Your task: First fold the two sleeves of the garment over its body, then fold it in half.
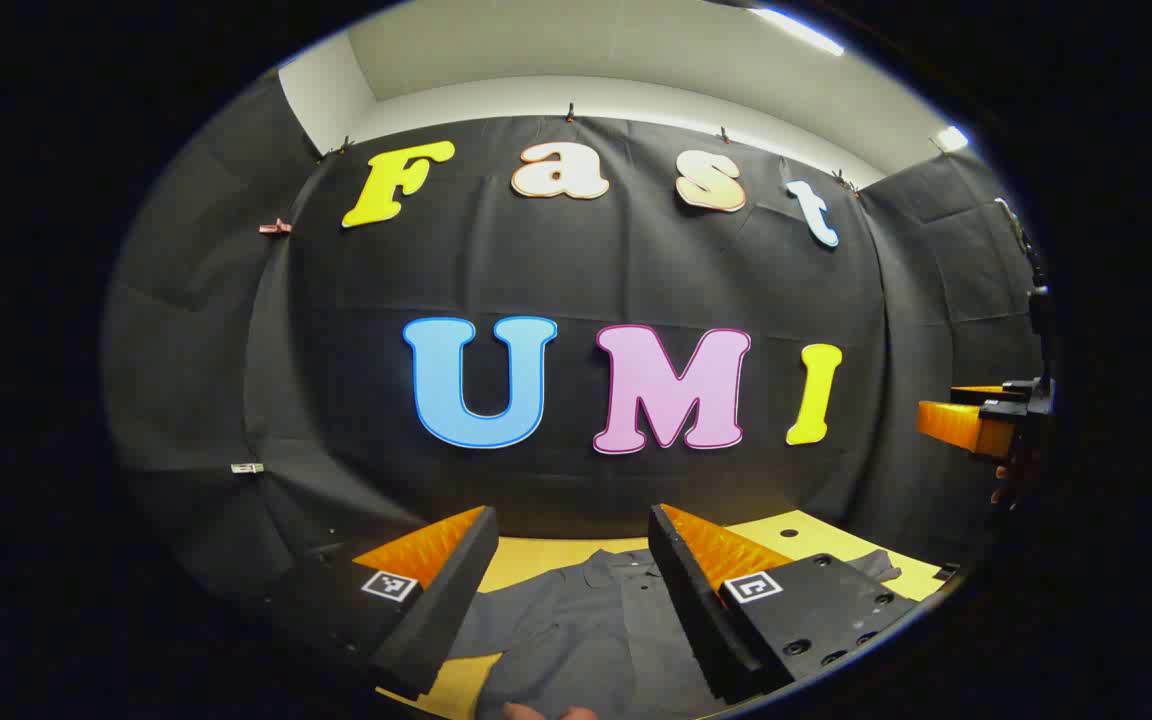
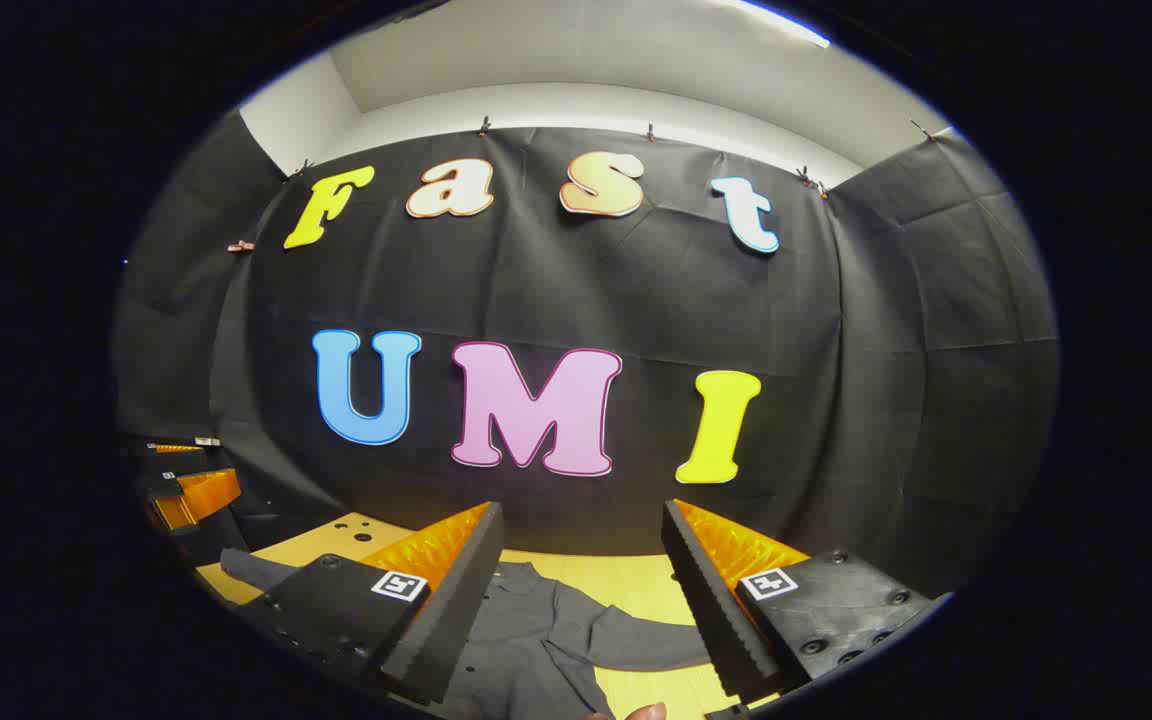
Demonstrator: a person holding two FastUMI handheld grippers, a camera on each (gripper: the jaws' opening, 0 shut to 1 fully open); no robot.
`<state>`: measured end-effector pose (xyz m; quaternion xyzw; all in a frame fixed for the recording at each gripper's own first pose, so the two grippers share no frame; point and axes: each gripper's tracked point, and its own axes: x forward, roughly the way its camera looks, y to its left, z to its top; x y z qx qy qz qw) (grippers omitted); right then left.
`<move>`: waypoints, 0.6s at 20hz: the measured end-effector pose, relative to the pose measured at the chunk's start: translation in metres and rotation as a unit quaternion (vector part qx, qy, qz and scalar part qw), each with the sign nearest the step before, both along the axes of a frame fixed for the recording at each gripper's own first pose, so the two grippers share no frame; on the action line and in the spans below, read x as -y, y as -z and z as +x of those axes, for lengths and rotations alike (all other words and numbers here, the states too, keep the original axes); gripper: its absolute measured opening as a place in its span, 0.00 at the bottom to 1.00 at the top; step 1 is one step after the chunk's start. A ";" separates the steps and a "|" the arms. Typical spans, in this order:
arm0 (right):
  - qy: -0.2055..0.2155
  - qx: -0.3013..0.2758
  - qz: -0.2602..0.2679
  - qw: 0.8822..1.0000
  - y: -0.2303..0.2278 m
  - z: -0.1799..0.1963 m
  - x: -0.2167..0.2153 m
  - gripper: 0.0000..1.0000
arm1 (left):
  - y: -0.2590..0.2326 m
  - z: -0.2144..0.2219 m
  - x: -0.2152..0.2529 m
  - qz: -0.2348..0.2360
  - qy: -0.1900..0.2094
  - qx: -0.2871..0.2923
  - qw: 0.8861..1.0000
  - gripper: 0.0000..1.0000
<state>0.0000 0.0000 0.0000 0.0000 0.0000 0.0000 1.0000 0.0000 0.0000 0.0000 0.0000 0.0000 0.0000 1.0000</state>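
Left gripper view: the left gripper [image 1: 571, 590] is held above a yellow table [image 1: 796, 528], its two fingers spread wide apart with nothing between them. A dark grey garment [image 1: 576, 620] lies flat on the table below and beyond the fingertips, its collar toward the booth's wall, and one sleeve [image 1: 871, 567] reaches out past the finger on the right of the view. At the right edge of this view the right gripper [image 1: 976, 420] hangs in the air, well apart from the cloth. Right gripper view: the right gripper [image 2: 581, 600] is likewise released, fingers parted and empty, raised over the garment [image 2: 536, 640]. A sleeve [image 2: 651, 640] lies across the table [image 2: 636, 585] in the gap between the fingers, untouched. The left gripper [image 2: 191, 495] shows at the left edge.
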 end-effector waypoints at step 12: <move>-0.026 -0.014 -0.028 0.999 0.012 0.018 -0.012 0.98 | 0.006 0.017 0.014 0.002 0.000 -0.008 1.000 0.95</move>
